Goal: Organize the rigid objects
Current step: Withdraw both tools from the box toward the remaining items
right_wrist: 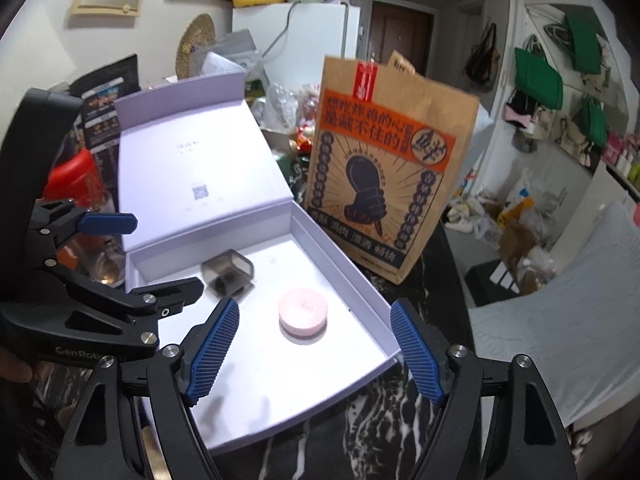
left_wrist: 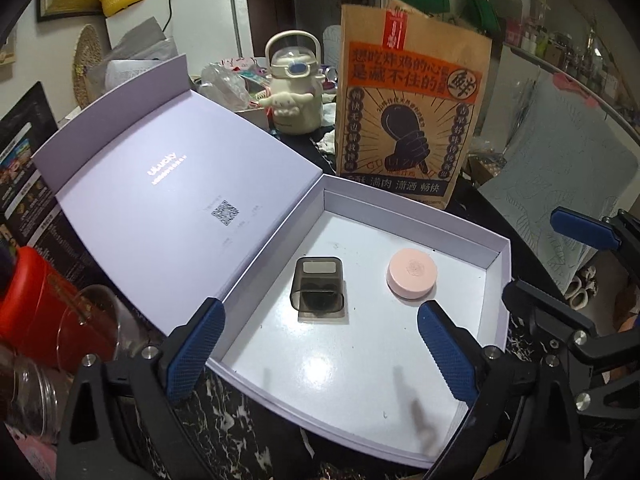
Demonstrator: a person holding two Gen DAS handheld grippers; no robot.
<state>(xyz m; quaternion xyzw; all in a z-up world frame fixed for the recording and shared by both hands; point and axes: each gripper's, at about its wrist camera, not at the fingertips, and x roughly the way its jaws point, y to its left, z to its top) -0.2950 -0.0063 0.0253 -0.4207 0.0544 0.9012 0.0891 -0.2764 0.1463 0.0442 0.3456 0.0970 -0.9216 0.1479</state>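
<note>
An open lavender box (left_wrist: 502,280) (right_wrist: 362,284) lies on a black marbled table, its lid (left_wrist: 160,200) folded back to the left. On its white floor sit a smoky dark translucent case (left_wrist: 319,290) (right_wrist: 228,272) and, to its right, a round pink compact (left_wrist: 412,276) (right_wrist: 303,312). My left gripper (left_wrist: 320,311) hovers open above the near part of the box, nothing between its blue pads. My right gripper (right_wrist: 315,307) is also open and empty, over the box's near right corner. Each gripper shows at the edge of the other's view.
A tall brown paper bag (left_wrist: 412,120) (right_wrist: 384,176) stands just behind the box. A cream character bottle (left_wrist: 294,88) sits further back. A red container (left_wrist: 44,304) and a clear glass (left_wrist: 92,320) crowd the left. A pale sheet (right_wrist: 560,340) lies to the right.
</note>
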